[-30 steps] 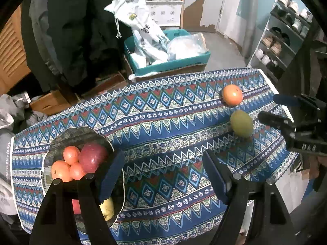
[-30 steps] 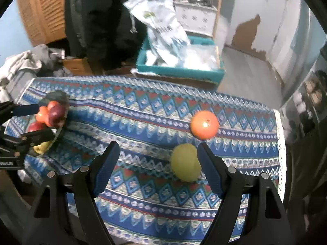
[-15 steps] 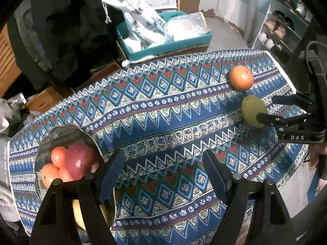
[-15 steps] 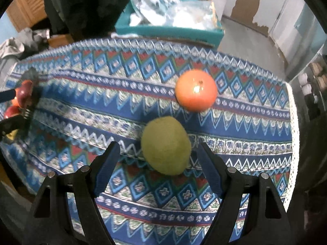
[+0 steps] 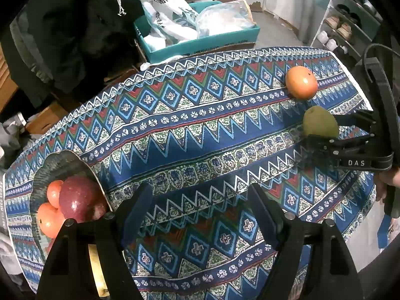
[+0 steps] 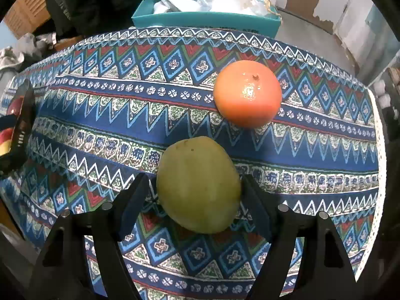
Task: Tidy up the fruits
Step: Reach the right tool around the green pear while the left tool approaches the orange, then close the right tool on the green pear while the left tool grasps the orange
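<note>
A green mango (image 6: pixel 200 185) lies on the patterned tablecloth (image 6: pixel 125 130), between the open fingers of my right gripper (image 6: pixel 193 197); the right finger looks close to its side, the left stands apart. An orange (image 6: pixel 248 96) lies just beyond it. In the left wrist view the mango (image 5: pixel 320 122) and orange (image 5: pixel 301 82) sit at the right, with the right gripper (image 5: pixel 325 131) around the mango. My left gripper (image 5: pixel 200 215) is open and empty above the cloth, next to a dark bowl (image 5: pixel 57 162) with a red apple (image 5: pixel 80 198) and oranges (image 5: pixel 50 217).
A teal box (image 5: pixel 200 42) with white plastic bags stands beyond the table's far edge. A shoe rack (image 5: pixel 350 25) is at the right. Dark clothing hangs at the back left. The table edge runs close on the right.
My right gripper has moved forward and down so the mango now sits between its fingers. The left gripper has shifted a little forward; the bowl slid toward the lower left of its view.
</note>
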Tool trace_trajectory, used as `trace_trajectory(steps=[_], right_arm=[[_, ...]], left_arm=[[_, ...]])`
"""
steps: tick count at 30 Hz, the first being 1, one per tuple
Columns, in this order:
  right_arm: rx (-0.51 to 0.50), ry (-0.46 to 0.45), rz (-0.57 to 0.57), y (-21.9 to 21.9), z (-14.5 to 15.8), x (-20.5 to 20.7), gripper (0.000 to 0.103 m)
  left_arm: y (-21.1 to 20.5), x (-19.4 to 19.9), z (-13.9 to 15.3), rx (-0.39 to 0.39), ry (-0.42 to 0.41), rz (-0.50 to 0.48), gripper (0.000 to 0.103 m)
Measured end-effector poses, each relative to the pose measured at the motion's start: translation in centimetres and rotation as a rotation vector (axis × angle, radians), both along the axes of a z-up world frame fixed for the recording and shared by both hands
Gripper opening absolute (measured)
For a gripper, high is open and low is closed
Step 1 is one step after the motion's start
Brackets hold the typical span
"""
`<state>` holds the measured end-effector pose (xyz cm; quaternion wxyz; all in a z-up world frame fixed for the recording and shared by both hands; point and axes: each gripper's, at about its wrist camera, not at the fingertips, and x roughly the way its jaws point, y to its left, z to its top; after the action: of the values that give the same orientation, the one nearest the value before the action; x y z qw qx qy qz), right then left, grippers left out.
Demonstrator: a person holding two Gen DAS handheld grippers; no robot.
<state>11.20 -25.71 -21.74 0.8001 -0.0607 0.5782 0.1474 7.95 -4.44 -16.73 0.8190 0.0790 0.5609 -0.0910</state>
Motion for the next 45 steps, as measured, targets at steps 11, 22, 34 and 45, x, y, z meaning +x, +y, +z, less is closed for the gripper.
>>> trace_trajectory(steps=[11, 22, 34, 45], right_arm=[[0.071, 0.022, -0.073, -2.4, -0.2, 0.4, 0.068], [0.088, -0.038, -0.225, -9.0, 2.6, -0.1, 0.068], [0.099, -0.12, -0.353, -13.6, 5.7, 0.9, 0.068], [-0.001, -0.131, -0.335, -14.7, 5.2, 2.3, 0.068]], left_arm=[[-1.3, 0.7, -0.4, -0.004, 0.013, -0.002, 0.08], [-5.1, 1.2, 0.2, -0.056, 0.014, -0.036, 0.08], [-11.6, 5.2, 1.0, -0.089, -0.008, -0.098, 0.08], [-17.5, 8.9, -1.0, -0.075, -0.007, -0.204, 0.083]])
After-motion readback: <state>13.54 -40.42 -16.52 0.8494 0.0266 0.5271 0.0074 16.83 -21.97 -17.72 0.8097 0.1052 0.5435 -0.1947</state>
